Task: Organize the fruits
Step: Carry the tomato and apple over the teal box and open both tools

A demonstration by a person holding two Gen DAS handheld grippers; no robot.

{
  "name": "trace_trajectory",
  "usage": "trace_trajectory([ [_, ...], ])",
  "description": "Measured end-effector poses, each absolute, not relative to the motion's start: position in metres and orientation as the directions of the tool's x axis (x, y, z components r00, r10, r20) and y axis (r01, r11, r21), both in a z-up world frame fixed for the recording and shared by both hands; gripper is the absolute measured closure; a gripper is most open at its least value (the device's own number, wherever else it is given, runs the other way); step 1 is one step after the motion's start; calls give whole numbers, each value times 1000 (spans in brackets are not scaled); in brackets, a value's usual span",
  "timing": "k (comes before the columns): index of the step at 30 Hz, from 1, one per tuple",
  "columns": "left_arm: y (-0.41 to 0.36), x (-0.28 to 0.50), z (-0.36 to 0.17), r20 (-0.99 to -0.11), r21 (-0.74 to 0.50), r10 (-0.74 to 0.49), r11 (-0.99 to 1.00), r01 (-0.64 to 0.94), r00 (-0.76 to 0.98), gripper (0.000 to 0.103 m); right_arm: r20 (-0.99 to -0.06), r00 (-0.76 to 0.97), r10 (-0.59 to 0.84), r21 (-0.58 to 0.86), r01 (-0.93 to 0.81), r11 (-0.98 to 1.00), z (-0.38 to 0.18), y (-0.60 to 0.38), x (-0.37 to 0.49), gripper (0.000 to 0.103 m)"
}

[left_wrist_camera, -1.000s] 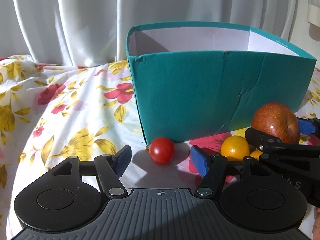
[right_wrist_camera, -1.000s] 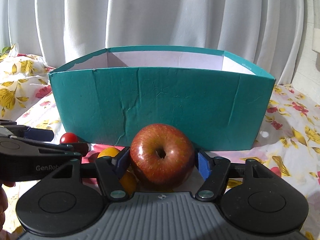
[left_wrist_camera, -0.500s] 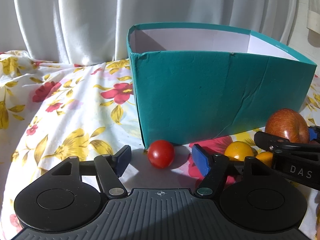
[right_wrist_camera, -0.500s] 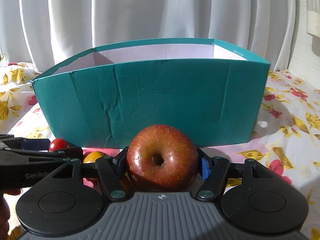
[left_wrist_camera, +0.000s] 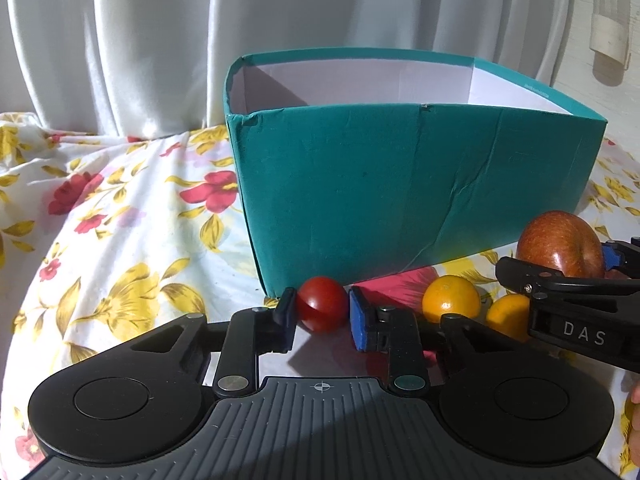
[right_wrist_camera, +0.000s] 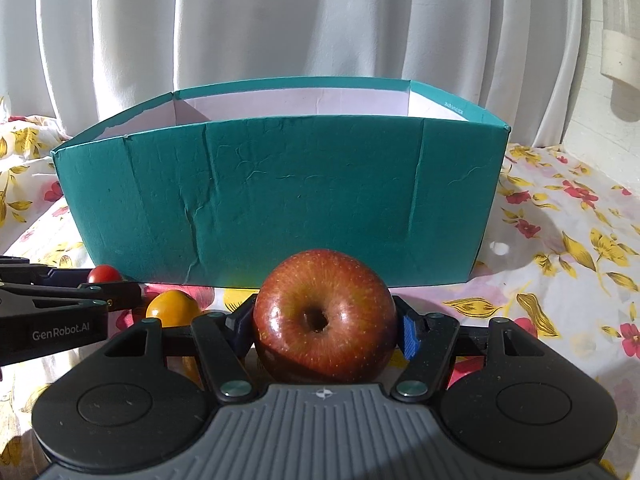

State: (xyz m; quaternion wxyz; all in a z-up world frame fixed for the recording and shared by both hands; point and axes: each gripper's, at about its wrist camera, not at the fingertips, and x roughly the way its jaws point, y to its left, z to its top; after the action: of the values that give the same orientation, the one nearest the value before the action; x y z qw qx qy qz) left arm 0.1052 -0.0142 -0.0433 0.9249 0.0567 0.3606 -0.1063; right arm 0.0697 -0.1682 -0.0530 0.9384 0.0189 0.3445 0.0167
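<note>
Right gripper (right_wrist_camera: 325, 330) clamps the apple (right_wrist_camera: 324, 316); left gripper (left_wrist_camera: 322, 316) closes round the tomato (left_wrist_camera: 322, 309) — squeeze harder and it bursts or squirts free.

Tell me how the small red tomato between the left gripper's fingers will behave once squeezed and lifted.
The red tomato looks round and glossy, so it may slip or roll out of the left hand-held gripper. It is probably light and soft-skinned; a hard squeeze could burst it.

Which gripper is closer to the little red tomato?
Left. The left gripper has its fingers on either side of the tomato. The right gripper is off to its right, clamped on the apple.
</note>
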Motion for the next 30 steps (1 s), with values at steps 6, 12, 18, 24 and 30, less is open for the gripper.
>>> trace_trajectory([
  [6,-11,103,-40,-692,13,-152,975,222,706,73,-647,762,40,54,-6,999,-53,-169,68,36],
  [12,-10,93,-26,-707,17,-135,978,208,694,73,-645,764,37,71,12,997,-41,-173,63,36],
  [18,-18,76,23,-681,17,-155,974,226,716,73,-595,803,40,68,1,998,2,-179,47,36],
  [24,-32,91,92,-577,67,-108,982,179,809,73,-506,861,51,66,-20,998,57,-185,49,36],
  [30,-48,116,145,-494,85,-88,985,149,865,73,-399,915,60,55,-41,998,112,-192,72,36],
])
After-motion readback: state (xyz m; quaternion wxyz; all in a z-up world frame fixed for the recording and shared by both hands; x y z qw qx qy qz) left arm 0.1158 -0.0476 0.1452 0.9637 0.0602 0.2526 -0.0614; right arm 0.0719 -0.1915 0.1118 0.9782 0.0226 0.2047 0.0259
